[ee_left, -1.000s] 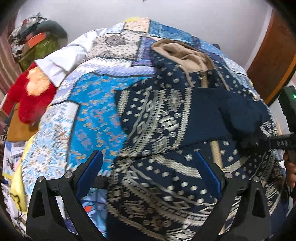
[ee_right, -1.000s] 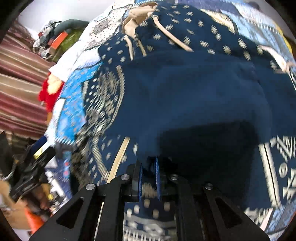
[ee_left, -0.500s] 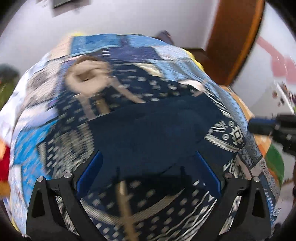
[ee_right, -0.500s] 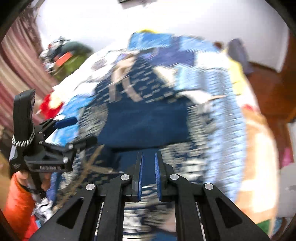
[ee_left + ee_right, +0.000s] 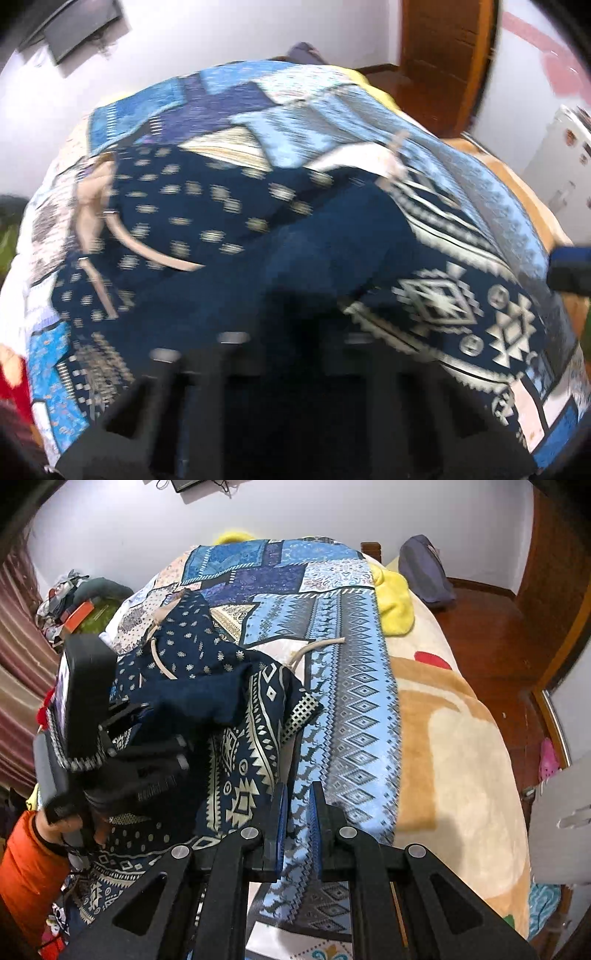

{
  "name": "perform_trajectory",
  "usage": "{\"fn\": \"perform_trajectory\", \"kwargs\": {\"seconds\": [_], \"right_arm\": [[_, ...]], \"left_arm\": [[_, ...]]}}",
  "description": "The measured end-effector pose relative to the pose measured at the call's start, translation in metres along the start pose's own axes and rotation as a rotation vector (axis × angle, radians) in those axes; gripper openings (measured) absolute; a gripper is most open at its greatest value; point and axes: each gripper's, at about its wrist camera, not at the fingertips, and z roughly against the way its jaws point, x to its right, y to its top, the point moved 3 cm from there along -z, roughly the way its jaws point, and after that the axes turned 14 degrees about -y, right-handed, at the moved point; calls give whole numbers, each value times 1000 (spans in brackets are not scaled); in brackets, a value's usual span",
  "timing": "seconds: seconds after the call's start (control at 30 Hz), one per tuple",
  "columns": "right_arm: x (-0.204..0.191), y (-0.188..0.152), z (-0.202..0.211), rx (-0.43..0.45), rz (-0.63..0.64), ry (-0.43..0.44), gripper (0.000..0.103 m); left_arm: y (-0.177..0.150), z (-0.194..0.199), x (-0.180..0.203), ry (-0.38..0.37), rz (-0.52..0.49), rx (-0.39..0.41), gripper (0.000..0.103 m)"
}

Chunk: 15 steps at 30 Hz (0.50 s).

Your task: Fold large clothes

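Patterned navy garment [image 5: 207, 686]: bunched on bed [image 5: 461, 746]; left tool [image 5: 147, 716] just clamped on it, right tool [image 5: 295, 812] shut, empty, alongside.

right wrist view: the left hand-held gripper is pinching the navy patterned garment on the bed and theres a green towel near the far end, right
Not quite: the towel is yellow, not green. The right wrist view shows it at the far end of the bed. The left hand-held gripper does appear to pinch the navy patterned garment, its jaws having just closed.
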Motion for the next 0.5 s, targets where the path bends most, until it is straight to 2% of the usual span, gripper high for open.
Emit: {"fn": "perform_trajectory", "kwargs": {"seconds": [0.1, 0.27, 0.4, 0.5], "right_arm": [[-12, 7, 1, 23, 16, 1, 8], [-47, 25, 6, 81, 118, -52, 8], [-84, 40, 11, 149, 211, -80, 8], [-106, 45, -6, 108, 253, -107, 8]], "left_arm": [[6, 36, -33, -31, 94, 106, 7], [-1, 107, -104, 63, 180, 245, 6], [-28, 125, -158, 124, 252, 240, 6], [-59, 121, -188, 141, 319, 213, 6]]}}
